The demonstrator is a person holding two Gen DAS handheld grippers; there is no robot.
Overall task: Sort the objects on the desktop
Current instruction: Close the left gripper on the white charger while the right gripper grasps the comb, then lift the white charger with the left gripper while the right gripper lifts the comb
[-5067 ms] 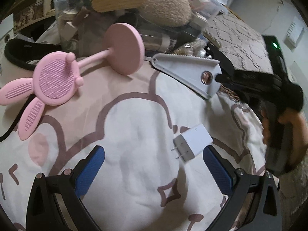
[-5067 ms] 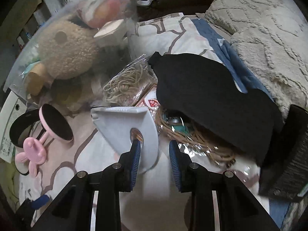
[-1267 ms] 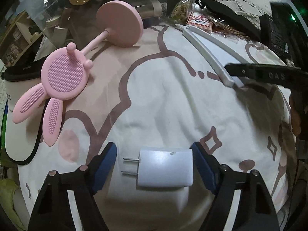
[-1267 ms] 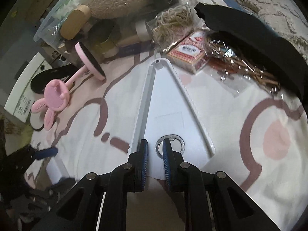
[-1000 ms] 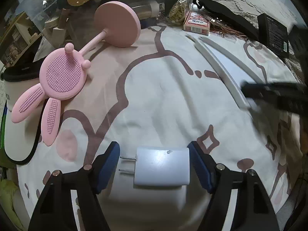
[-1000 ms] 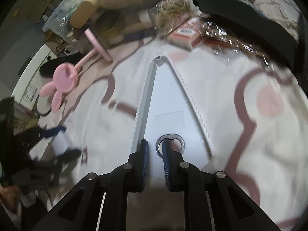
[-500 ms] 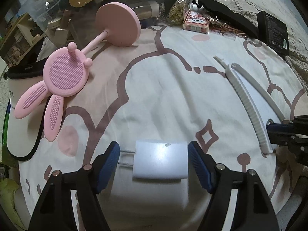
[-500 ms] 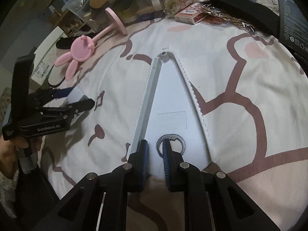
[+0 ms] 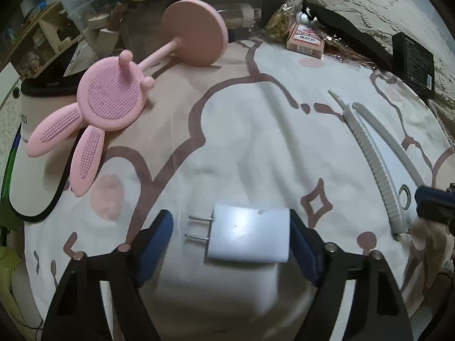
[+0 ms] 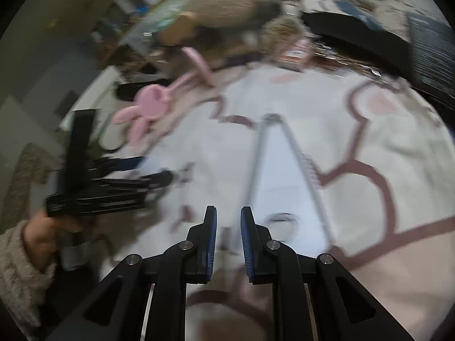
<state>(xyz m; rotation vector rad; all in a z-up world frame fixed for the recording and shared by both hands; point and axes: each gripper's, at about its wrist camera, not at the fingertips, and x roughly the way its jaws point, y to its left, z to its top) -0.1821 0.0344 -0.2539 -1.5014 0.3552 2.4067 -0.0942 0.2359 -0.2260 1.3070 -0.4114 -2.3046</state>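
Note:
A white plug charger [image 9: 248, 234] sits between the blue pads of my left gripper [image 9: 230, 240], prongs pointing left; the right pad touches it and the left pad stands off the prongs. A grey triangular tool [image 9: 378, 159] lies flat on the patterned cloth [image 9: 241, 130] at the right. It also shows in the blurred right wrist view [image 10: 287, 176]. My right gripper [image 10: 228, 227] has its fingers slightly apart and empty, just left of the tool's ring end. My left gripper also shows at the left of that view [image 10: 153, 170].
A pink bunny-shaped stand [image 9: 113, 105] lies at the left. A card pack [image 9: 305, 39], a black box [image 9: 413, 59] and a black strap [image 9: 347, 35] line the far edge. A clear bag with a plush toy [image 10: 227, 2] stands behind.
My right gripper has let go of the grey tool, opened slightly and shifted left of it. The tool now lies on the cloth. The left gripper still frames the charger.

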